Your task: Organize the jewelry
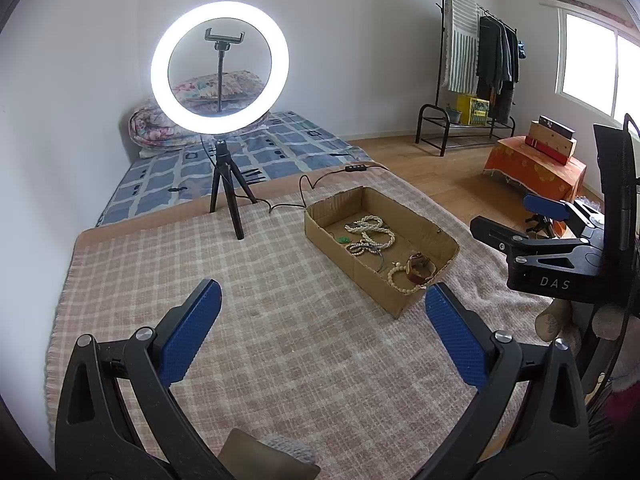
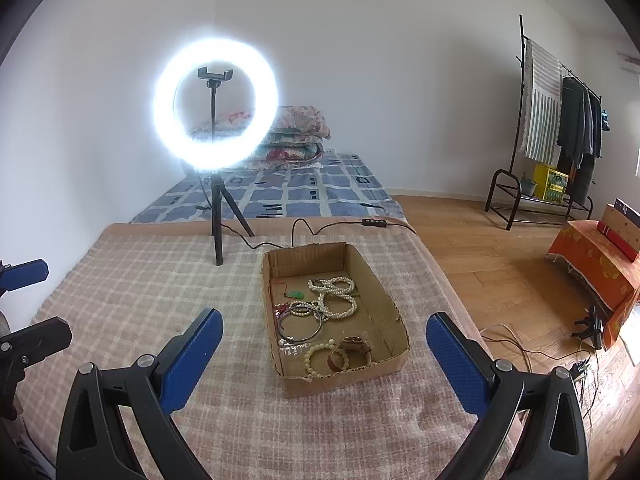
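A shallow cardboard box (image 1: 444, 240) (image 2: 394, 312) sits on the checked pink blanket (image 1: 280, 340). It holds pearl strands (image 1: 372, 232) (image 2: 334, 294), a green pendant (image 2: 296, 294), a dark bangle (image 2: 300, 326), a cream bead bracelet (image 2: 316, 356) and a brown watch (image 1: 420, 268) (image 2: 352, 352). My left gripper (image 1: 322, 312) is open and empty, hovering left of the box. My right gripper (image 2: 324, 340) is open and empty, in front of the box; its body shows at the right of the left wrist view (image 1: 532, 248).
A lit ring light on a black tripod (image 1: 220, 68) (image 2: 216, 104) stands at the blanket's far edge, its cable (image 2: 304, 228) running behind the box. A mattress (image 1: 240, 160), a clothes rack (image 1: 480, 60) and an orange-covered low table (image 1: 536, 164) lie beyond.
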A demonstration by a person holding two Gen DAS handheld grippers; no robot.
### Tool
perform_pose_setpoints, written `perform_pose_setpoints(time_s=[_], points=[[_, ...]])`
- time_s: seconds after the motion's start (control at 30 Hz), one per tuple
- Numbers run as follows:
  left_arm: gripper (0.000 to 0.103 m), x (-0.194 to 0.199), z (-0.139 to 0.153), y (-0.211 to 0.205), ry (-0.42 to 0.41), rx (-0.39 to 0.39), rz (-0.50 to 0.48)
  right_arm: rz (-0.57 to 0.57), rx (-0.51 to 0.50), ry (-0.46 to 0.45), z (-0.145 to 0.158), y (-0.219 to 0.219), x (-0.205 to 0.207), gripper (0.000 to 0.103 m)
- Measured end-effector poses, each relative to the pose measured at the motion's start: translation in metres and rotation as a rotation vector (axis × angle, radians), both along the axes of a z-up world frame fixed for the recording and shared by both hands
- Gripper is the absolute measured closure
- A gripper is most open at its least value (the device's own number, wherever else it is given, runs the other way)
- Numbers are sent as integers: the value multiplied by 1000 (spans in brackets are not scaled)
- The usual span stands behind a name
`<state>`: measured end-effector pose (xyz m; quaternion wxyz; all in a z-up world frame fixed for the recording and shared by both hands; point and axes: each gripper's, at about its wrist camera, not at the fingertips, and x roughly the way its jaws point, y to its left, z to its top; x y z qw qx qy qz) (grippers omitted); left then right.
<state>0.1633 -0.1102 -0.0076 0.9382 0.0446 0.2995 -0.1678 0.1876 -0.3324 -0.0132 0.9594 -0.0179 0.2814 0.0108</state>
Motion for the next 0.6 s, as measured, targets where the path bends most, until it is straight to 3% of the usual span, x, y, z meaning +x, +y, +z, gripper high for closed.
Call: perform_pose_setpoints(time_s=[0.6], points=[[0, -2, -1, -1, 0, -1, -6, 0, -5, -1, 0, 0, 1, 0]])
